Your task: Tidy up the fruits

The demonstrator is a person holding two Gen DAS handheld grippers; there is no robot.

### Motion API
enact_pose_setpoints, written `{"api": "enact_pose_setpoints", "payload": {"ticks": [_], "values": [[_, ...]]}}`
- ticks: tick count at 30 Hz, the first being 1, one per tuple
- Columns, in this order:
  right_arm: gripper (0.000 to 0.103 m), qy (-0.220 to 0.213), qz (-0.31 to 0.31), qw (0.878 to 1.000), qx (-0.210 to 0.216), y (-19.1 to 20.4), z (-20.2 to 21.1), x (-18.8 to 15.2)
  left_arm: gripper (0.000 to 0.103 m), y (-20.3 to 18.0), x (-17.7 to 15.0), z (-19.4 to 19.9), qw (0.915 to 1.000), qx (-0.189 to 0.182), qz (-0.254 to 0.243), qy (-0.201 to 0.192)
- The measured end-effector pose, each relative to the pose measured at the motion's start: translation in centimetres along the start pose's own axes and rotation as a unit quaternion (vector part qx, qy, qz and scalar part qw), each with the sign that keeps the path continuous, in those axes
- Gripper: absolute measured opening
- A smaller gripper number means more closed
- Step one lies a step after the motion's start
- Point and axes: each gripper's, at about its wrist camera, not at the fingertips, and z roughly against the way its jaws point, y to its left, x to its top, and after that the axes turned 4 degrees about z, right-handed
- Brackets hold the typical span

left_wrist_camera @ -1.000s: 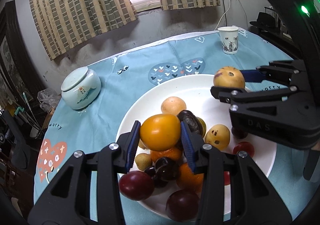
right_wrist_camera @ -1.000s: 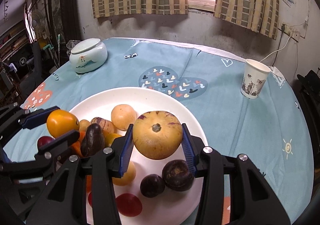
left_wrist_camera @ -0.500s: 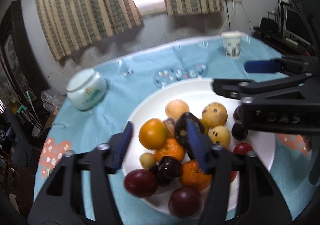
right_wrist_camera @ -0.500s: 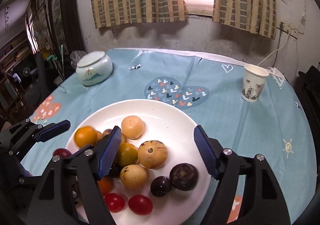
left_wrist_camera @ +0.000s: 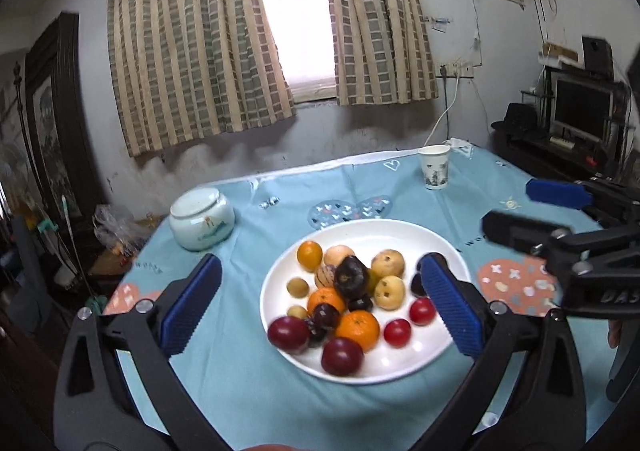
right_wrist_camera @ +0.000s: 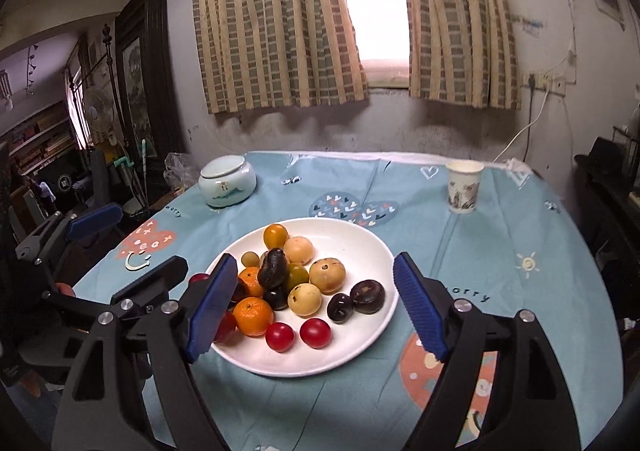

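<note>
A white plate (left_wrist_camera: 400, 229) (right_wrist_camera: 360, 347) on the blue tablecloth holds several fruits: an orange persimmon (left_wrist_camera: 309, 255) (right_wrist_camera: 275, 236), tan round fruits (left_wrist_camera: 387, 262) (right_wrist_camera: 327, 275), mandarins (left_wrist_camera: 357, 329) (right_wrist_camera: 253, 315), dark plums (left_wrist_camera: 342, 355) (right_wrist_camera: 367, 295) and red cherry tomatoes (left_wrist_camera: 397, 331) (right_wrist_camera: 315, 332). My left gripper (left_wrist_camera: 320, 307) is open and empty, pulled back above the plate's near side. My right gripper (right_wrist_camera: 316, 305) is open and empty, also back from the plate. Each gripper shows at the edge of the other's view.
A pale green lidded jar (left_wrist_camera: 201, 219) (right_wrist_camera: 227, 186) stands at the back left of the table. A paper cup (left_wrist_camera: 434, 166) (right_wrist_camera: 463, 186) stands at the back right. The table's edge drops off at the left, with clutter beyond.
Both grippers let go of their fruits, the persimmon and the tan fruit, which now lie on the plate. Both have opened wide and drawn back and up from the plate.
</note>
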Motion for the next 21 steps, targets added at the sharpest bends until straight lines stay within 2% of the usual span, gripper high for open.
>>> {"api": "enact_pose_setpoints", "payload": {"ticks": [4, 7, 9, 15, 21], "values": [[0.081, -0.027, -0.004, 1.000, -0.004, 0.5, 3.2, -0.2, 0.101, 0.9, -0.8, 1.4, 0.9988, 0.029, 0.037, 0.011], [0.081, -0.022, 0.012, 1.000, -0.014, 1.3, 4.0, -0.5, 0.101, 1.1, -1.1, 2.2, 0.9974, 0.049, 0.051, 0.013], [0.082, -0.015, 0.027, 0.999, -0.024, 2.2, 4.2, -1.0, 0.101, 1.2, -1.2, 2.6, 0.9969, 0.054, 0.055, 0.017], [0.083, -0.008, 0.041, 0.999, -0.016, 4.0, 5.1, -1.7, 0.101, 1.5, -1.5, 3.2, 0.9964, 0.057, 0.050, 0.039], [0.087, -0.008, 0.046, 0.999, -0.014, 4.9, 6.0, -2.1, 0.101, 1.8, -2.3, 4.3, 0.9962, 0.064, 0.048, 0.034]]}}
